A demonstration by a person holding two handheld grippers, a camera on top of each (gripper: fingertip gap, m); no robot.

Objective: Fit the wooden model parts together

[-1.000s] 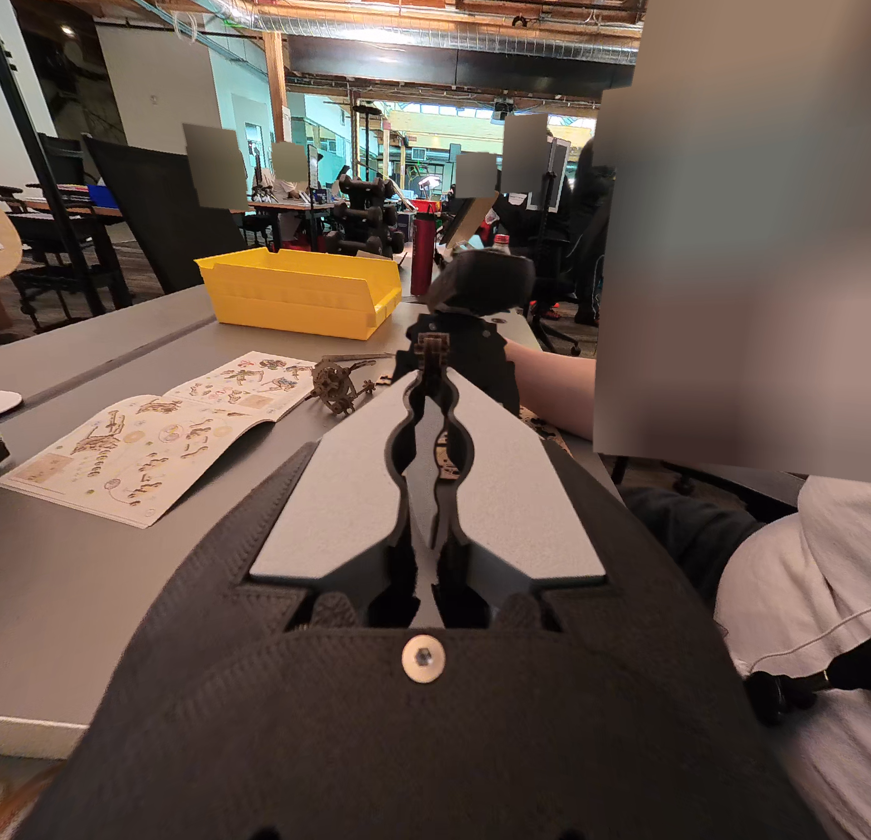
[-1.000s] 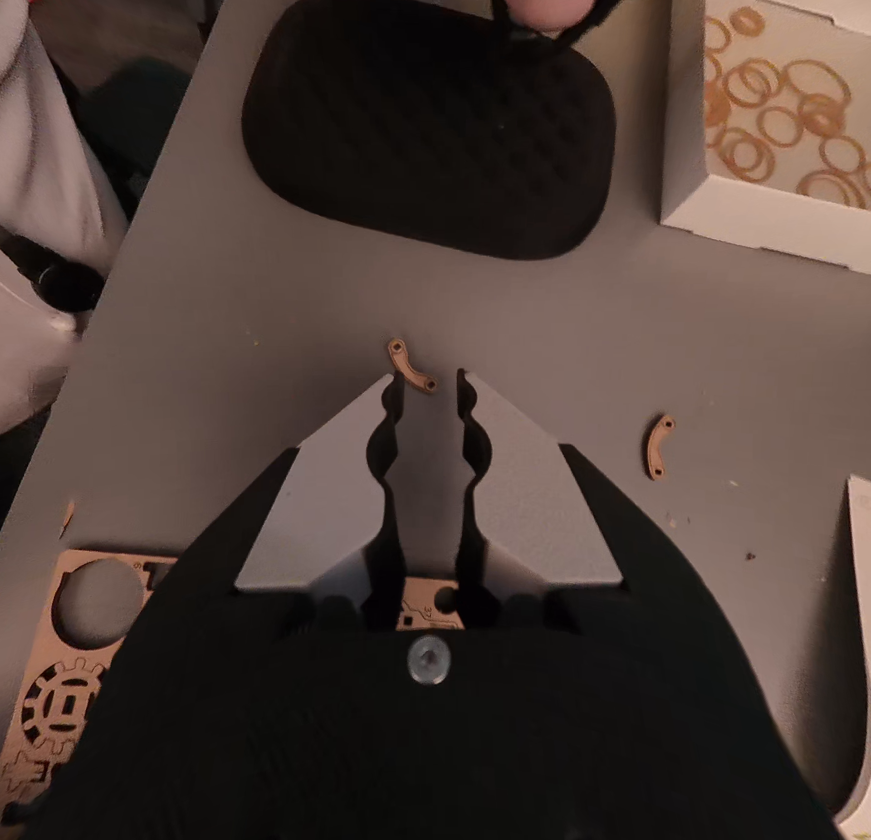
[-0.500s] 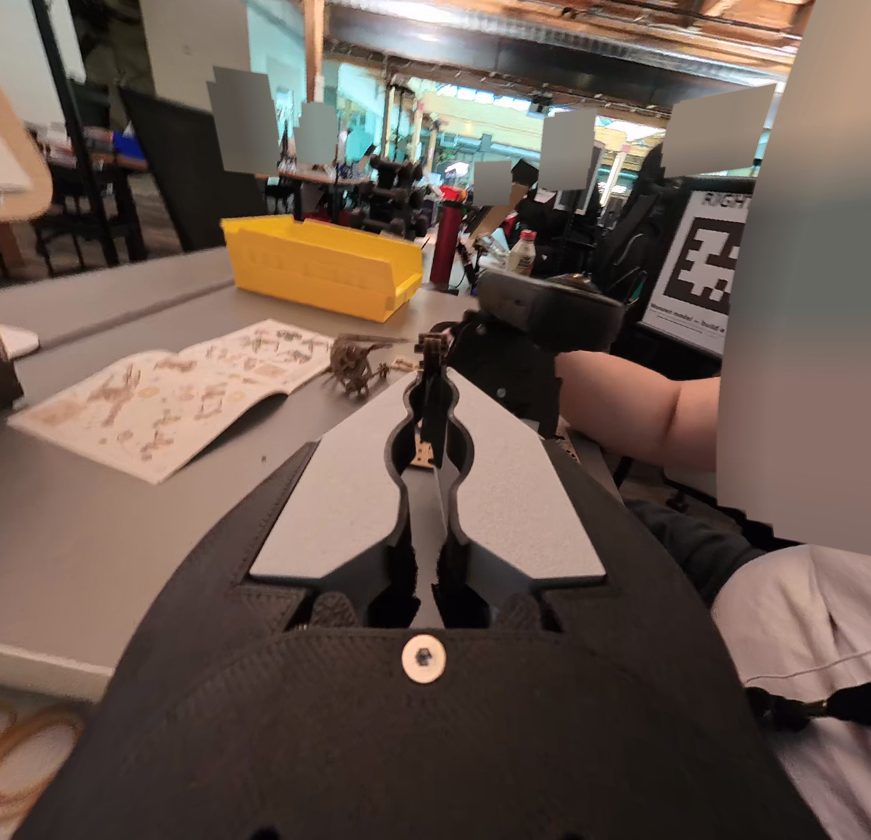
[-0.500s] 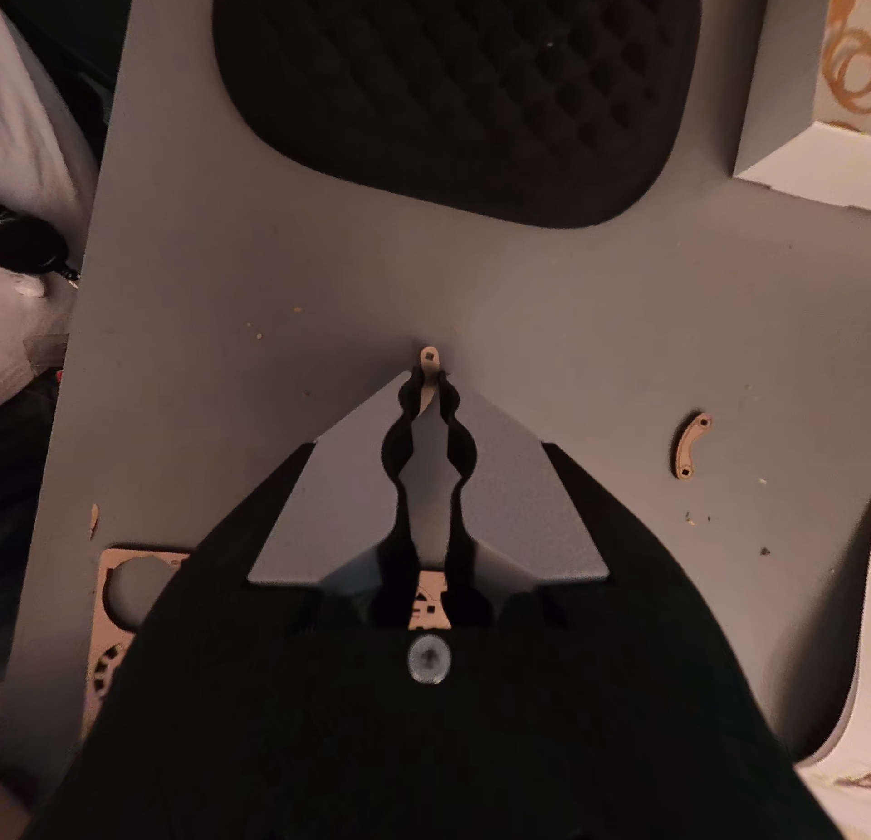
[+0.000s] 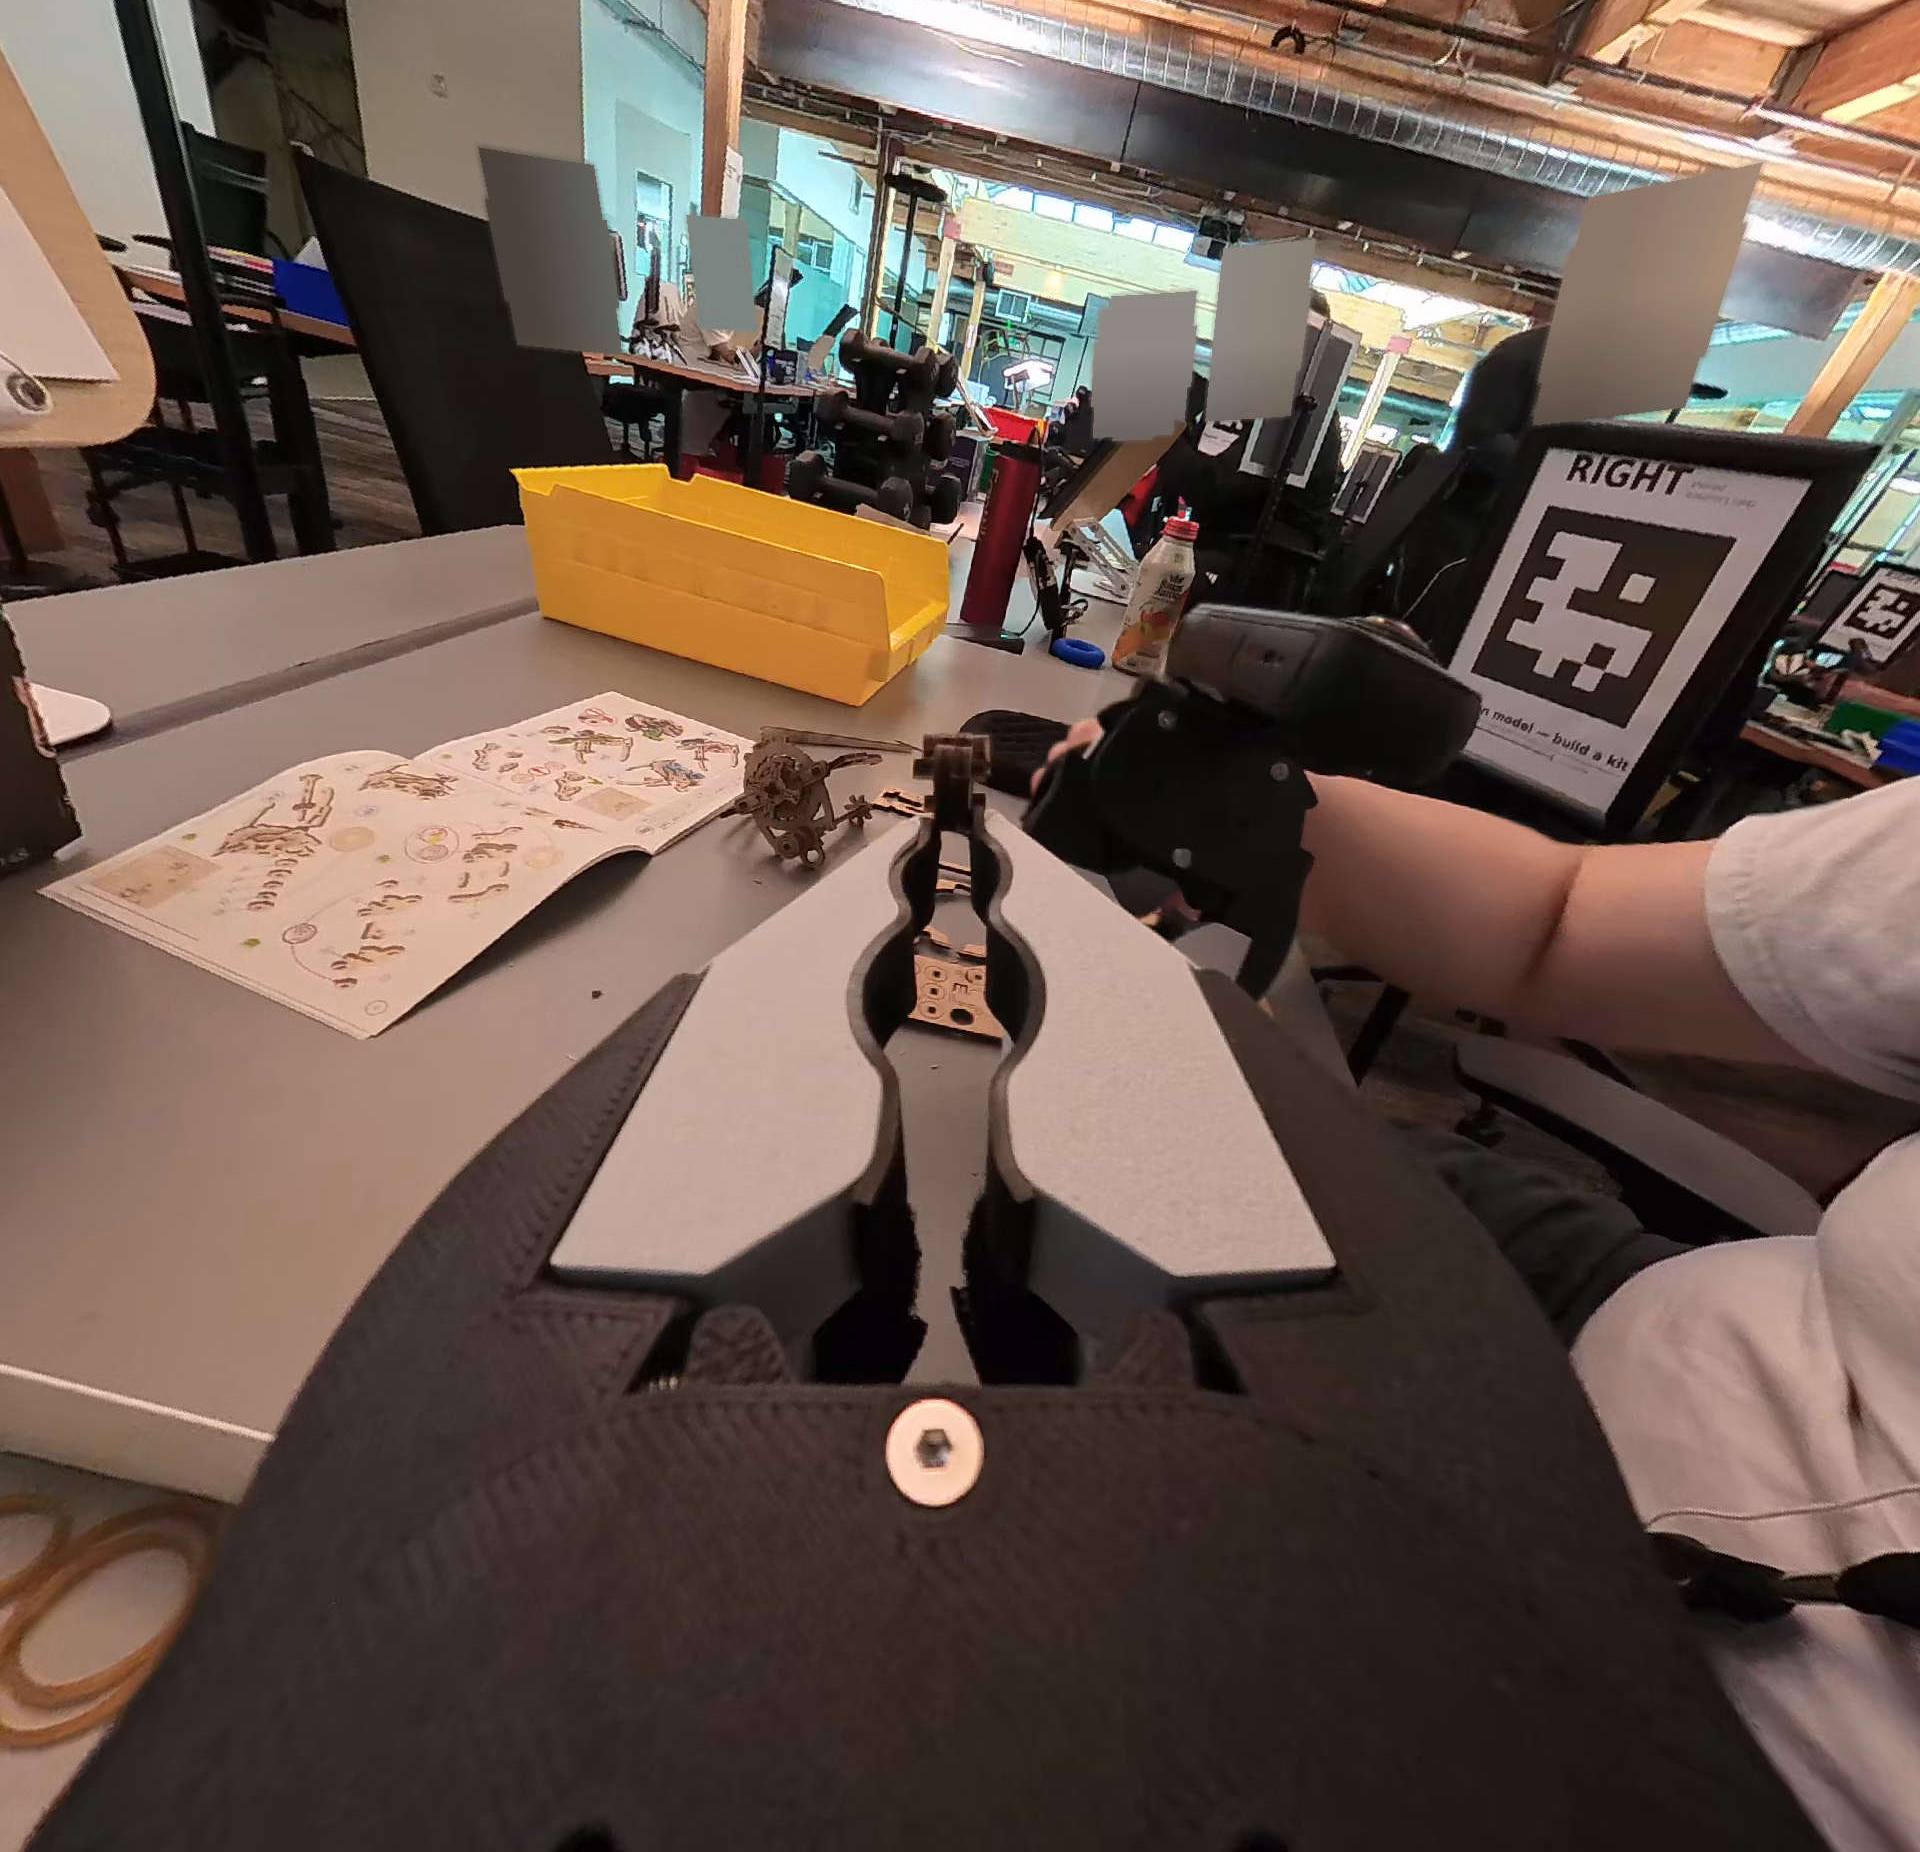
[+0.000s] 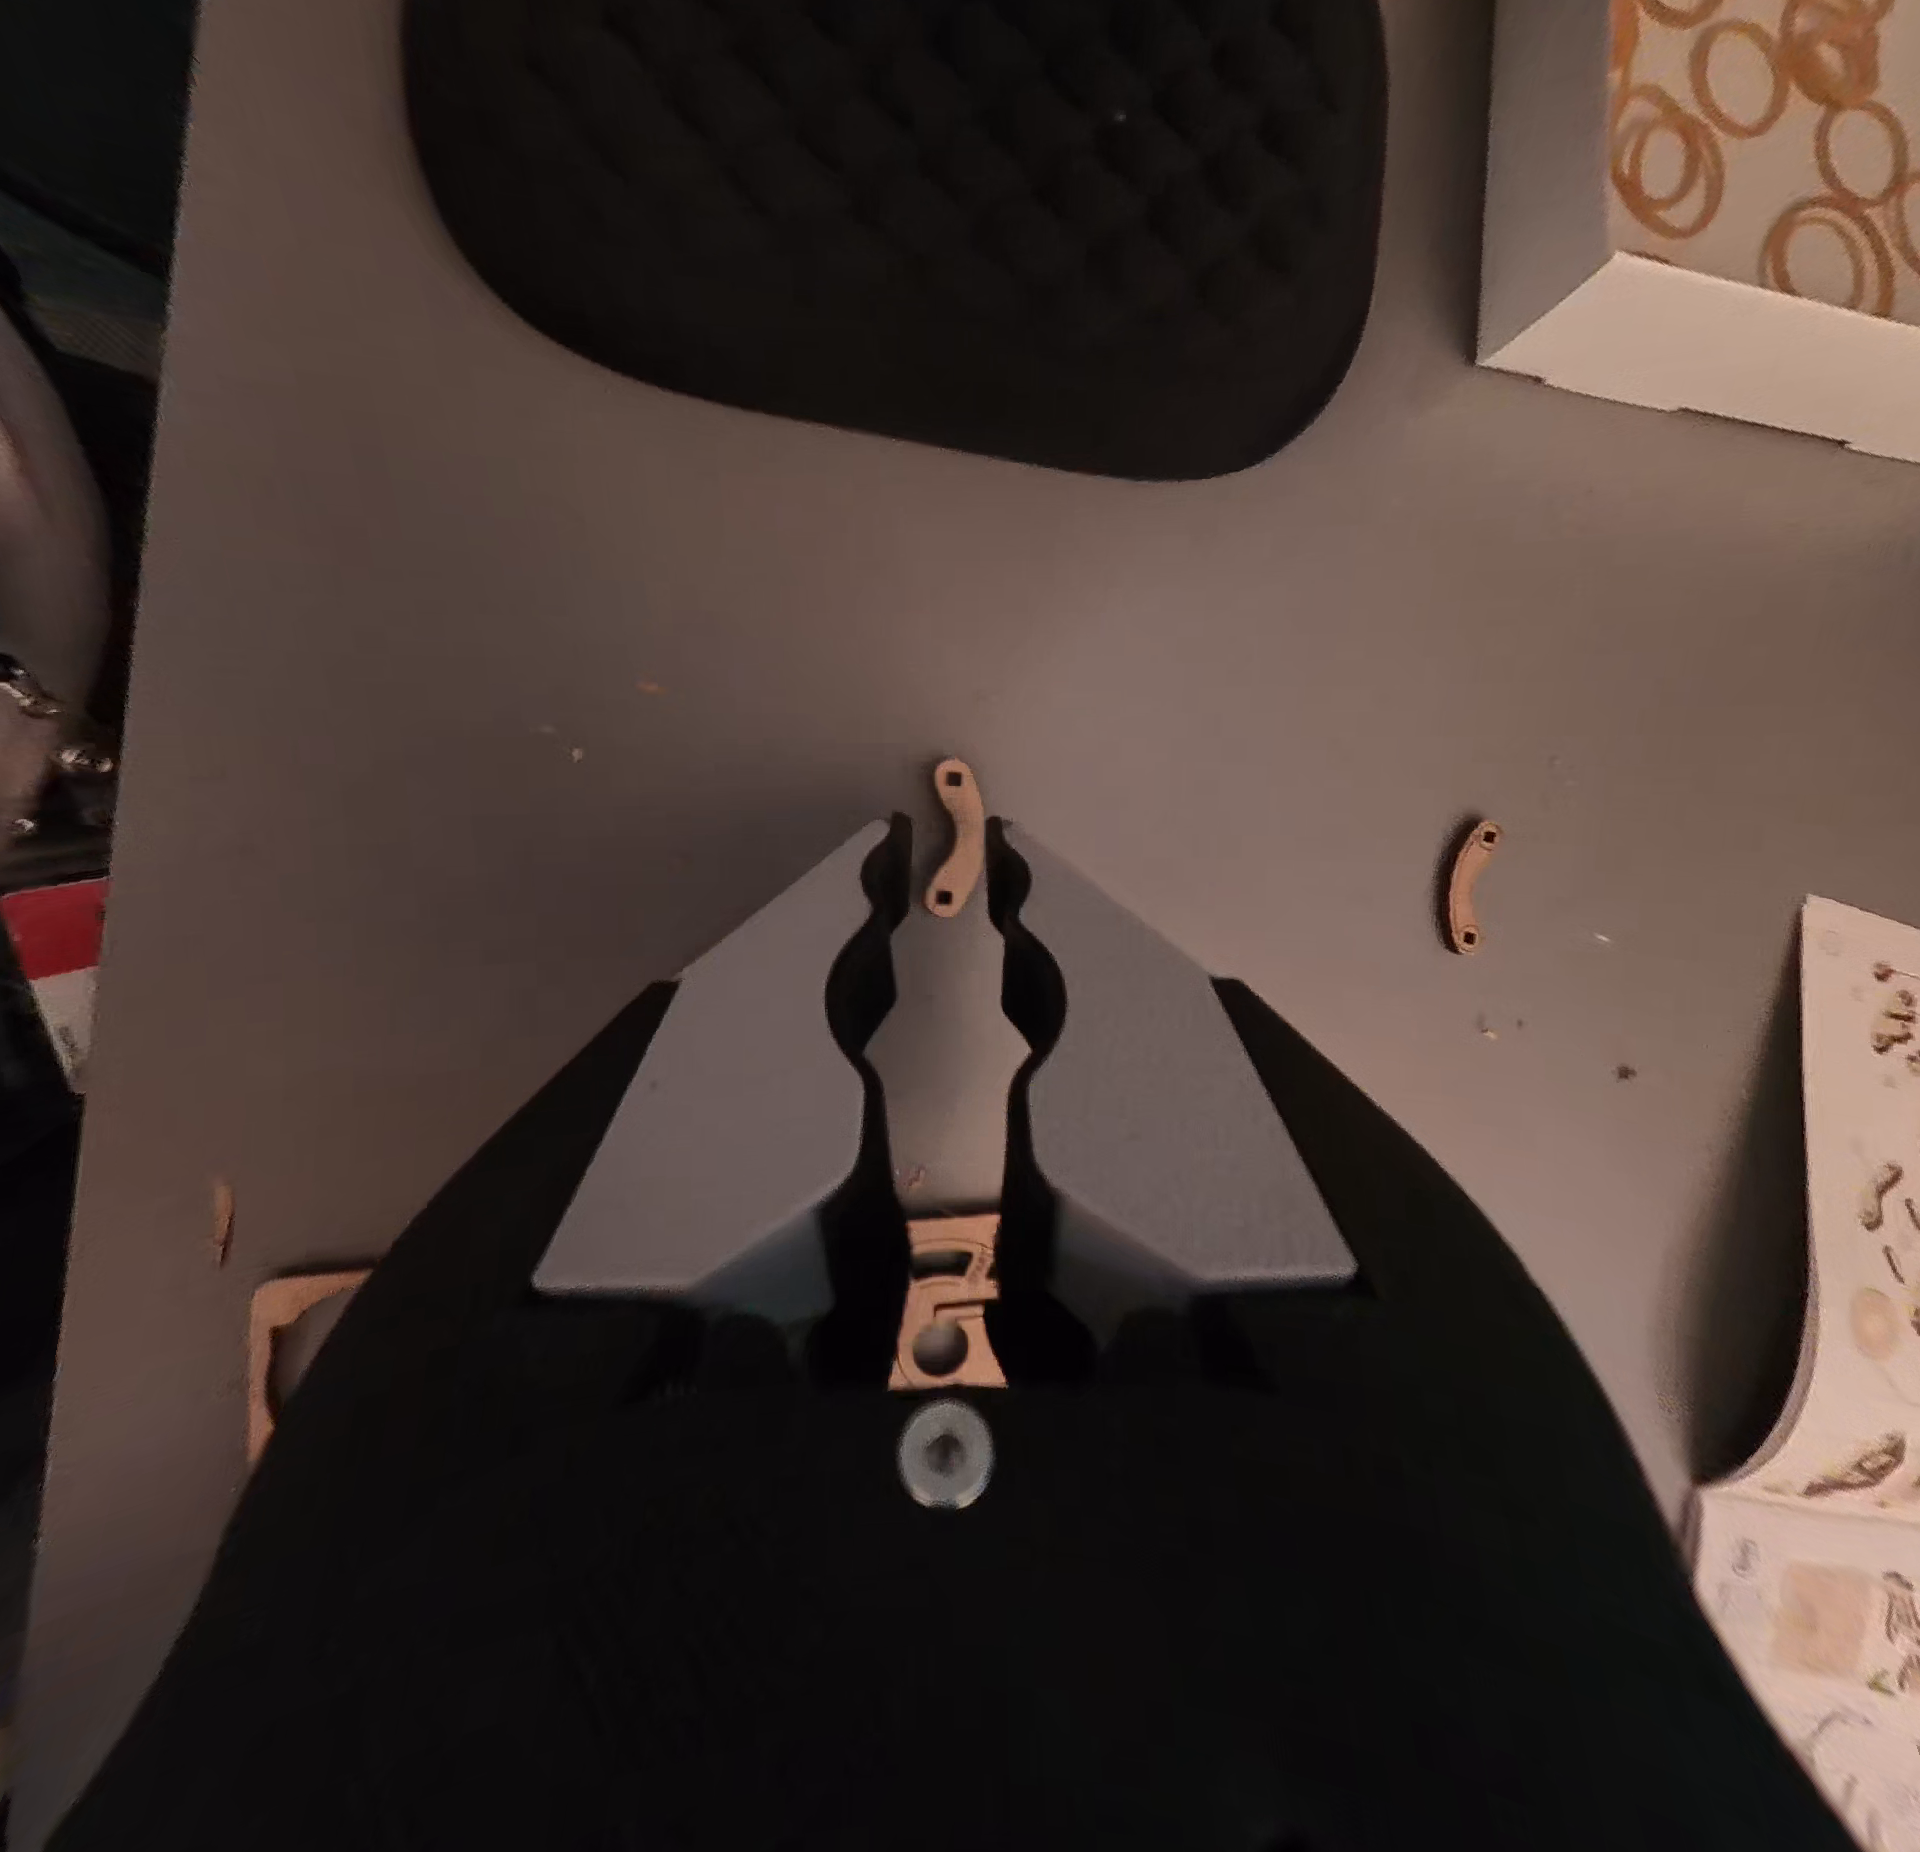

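Note:
My left gripper (image 5: 943, 828) is shut on a small dark wooden part (image 5: 948, 768) that sticks up past its tips, held above the grey table (image 5: 208, 1075). A partly built wooden model (image 5: 795, 805) lies just beyond it. In the right wrist view, my right gripper (image 6: 945, 826) points down at the table with its fingers a little apart. A small curved wooden piece (image 6: 958, 841) lies flat between its tips. A second curved piece (image 6: 1470, 888) lies to the right. A cut-out wooden sheet (image 6: 945, 1303) shows under the fingers.
A black padded mat (image 6: 894, 192) lies ahead of the right gripper, with a white box of rubber bands (image 6: 1766, 140) at the far right. An open instruction booklet (image 5: 416, 867) and a yellow bin (image 5: 727, 587) sit on the left. A person's arm (image 5: 1507, 929) reaches in from the right. The gap from one gripper's tips to the other's is roughly 15 centimeters. Between my right fingertips and the partly built wooden model (image 5: 795, 805) there is roughly 20 centimeters.
My right gripper closed on the curved piece, then its fingers parted again; the piece now lies flat between the tips. My left gripper kept its part and swung its view left.

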